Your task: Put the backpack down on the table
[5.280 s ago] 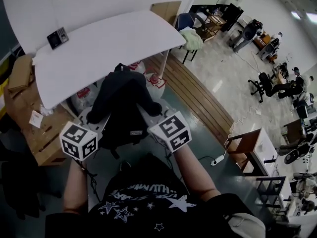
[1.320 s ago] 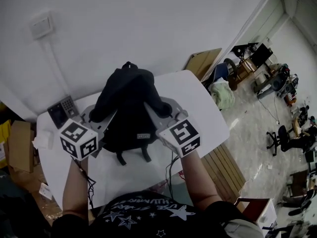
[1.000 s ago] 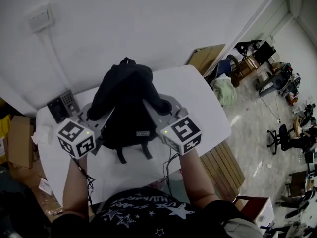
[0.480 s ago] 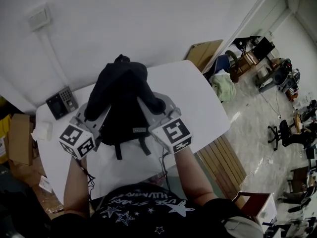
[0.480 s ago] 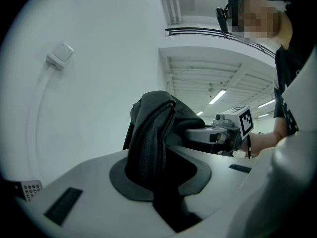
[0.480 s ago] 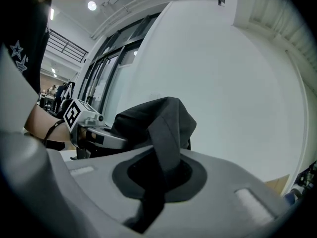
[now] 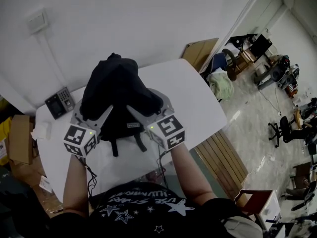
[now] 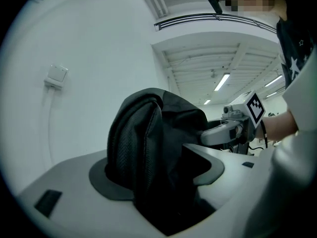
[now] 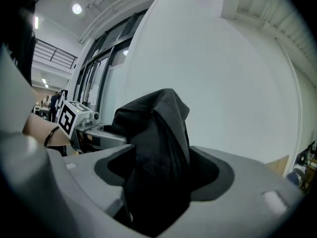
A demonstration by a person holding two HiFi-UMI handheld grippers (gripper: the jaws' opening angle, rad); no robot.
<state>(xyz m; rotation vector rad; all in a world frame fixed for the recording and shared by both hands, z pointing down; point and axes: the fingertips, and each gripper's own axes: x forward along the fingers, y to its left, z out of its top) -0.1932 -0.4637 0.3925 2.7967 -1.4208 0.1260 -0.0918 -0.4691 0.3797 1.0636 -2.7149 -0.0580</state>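
Note:
The black backpack (image 7: pixel 116 90) stands upright on the white table (image 7: pixel 193 100), close to the wall, its straps trailing toward me. My left gripper (image 7: pixel 93 117) is at its left side and my right gripper (image 7: pixel 147 109) at its right side, cubes toward me. In the left gripper view the jaws are opening around a fold of the backpack (image 8: pixel 143 133), with a dark gap at the right pad. In the right gripper view the jaws are also opening, and the backpack (image 9: pixel 158 128) hangs loosely between the pads with gaps on both sides.
A dark keypad device (image 7: pixel 58 102) lies on the table's far left corner and a small white box (image 7: pixel 43 130) at its left edge. Cardboard boxes (image 7: pixel 19 138) sit on the floor left; a cardboard panel (image 7: pixel 200 53) and chairs stand right.
Both grippers' jaws have spread apart on the backpack's sides. The backpack has settled a little lower and to the left on the table, and my hands came slightly nearer to me.

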